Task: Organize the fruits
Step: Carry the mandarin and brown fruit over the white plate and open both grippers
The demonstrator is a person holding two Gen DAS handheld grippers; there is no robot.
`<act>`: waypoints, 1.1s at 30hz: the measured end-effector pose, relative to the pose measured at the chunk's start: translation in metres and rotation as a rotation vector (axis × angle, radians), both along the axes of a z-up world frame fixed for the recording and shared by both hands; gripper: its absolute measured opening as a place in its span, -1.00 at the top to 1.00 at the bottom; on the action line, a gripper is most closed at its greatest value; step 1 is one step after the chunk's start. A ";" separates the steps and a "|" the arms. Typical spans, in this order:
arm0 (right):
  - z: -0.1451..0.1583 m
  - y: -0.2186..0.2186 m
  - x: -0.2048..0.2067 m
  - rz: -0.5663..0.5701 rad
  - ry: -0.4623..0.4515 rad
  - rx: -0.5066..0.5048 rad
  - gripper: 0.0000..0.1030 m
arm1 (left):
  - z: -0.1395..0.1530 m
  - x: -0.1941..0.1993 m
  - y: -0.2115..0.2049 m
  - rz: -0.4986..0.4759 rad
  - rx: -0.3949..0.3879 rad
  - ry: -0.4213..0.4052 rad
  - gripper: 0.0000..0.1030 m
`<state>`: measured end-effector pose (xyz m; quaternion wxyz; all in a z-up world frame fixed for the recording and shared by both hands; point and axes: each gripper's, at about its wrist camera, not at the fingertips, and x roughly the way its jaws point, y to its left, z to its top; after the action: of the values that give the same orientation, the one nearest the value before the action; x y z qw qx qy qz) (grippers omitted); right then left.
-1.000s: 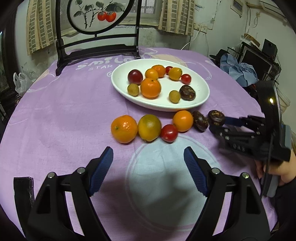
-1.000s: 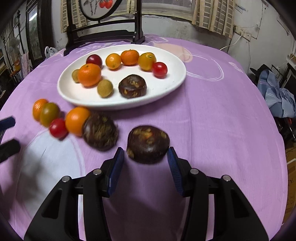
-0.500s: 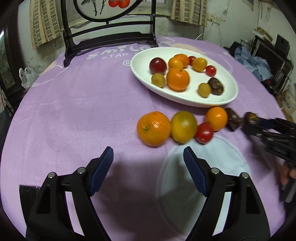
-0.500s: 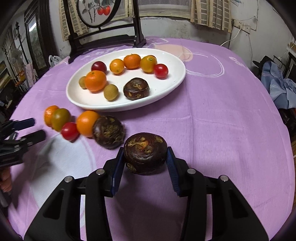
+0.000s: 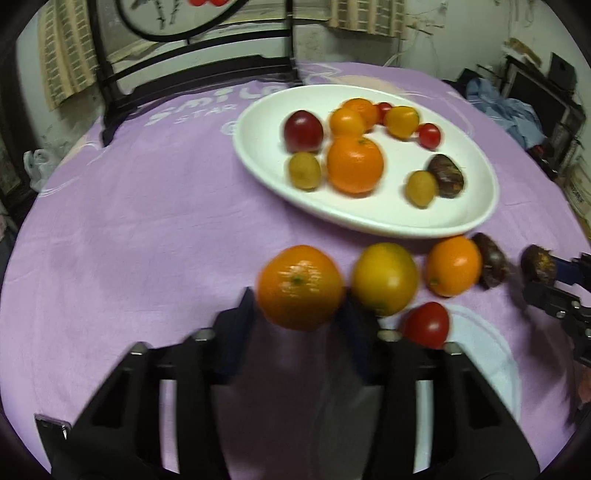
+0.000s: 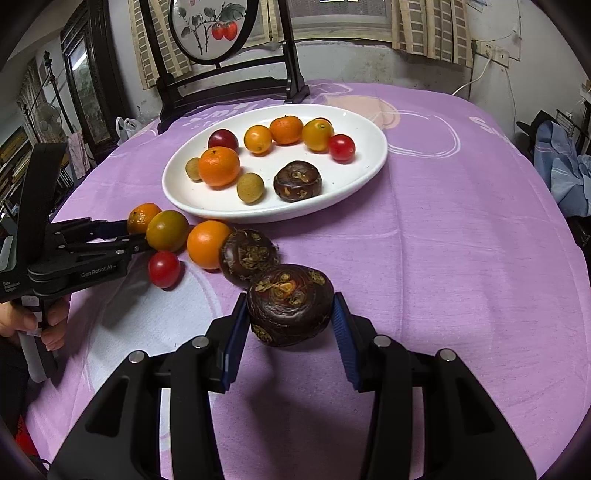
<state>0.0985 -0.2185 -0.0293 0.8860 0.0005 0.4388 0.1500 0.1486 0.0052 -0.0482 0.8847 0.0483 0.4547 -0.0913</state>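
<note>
Purple cloth [image 6: 461, 229] printed with pale circles and white lettering is covering the round table, and a dark wooden chair [image 6: 229, 85] with a round painted panel is standing at its far edge, in front of a stained wall and striped curtains [image 6: 428, 29]. Blue clothing [image 6: 565, 170] is lying in a heap off to the right of the table. A white oval plate [image 6: 369, 162] is holding oranges, small yellow-brown fruits, red ones and one dark brown fruit. Just beside its near rim, a row of loose fruit is lying on the cloth. The left gripper [image 5: 299, 314] is closing its jaws around the leftmost orange [image 5: 300, 287], its pads at the fruit's sides in a blurred view. The right gripper [image 6: 290, 325] is clamping a dark brown fruit [image 6: 290, 304], which is hanging above its shadow on the cloth.
</note>
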 end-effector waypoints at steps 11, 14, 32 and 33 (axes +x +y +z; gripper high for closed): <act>0.022 0.001 -0.011 0.015 -0.063 0.008 0.13 | 0.056 -0.032 0.010 0.011 -0.090 -0.099 0.17; 0.034 0.005 -0.009 0.025 -0.089 -0.006 0.13 | 0.078 -0.037 0.004 0.008 -0.114 -0.134 0.17; 0.025 0.036 0.102 0.000 -0.116 -0.103 0.13 | 0.059 0.064 -0.045 0.087 -0.123 -0.055 0.17; 0.022 0.036 0.105 -0.001 -0.112 -0.105 0.13 | 0.057 0.069 -0.046 0.092 -0.115 -0.055 0.16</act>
<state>0.2037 -0.1828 -0.0072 0.9081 -0.0542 0.3957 0.1263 0.2174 -0.0411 0.0089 0.9014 -0.0211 0.4259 -0.0753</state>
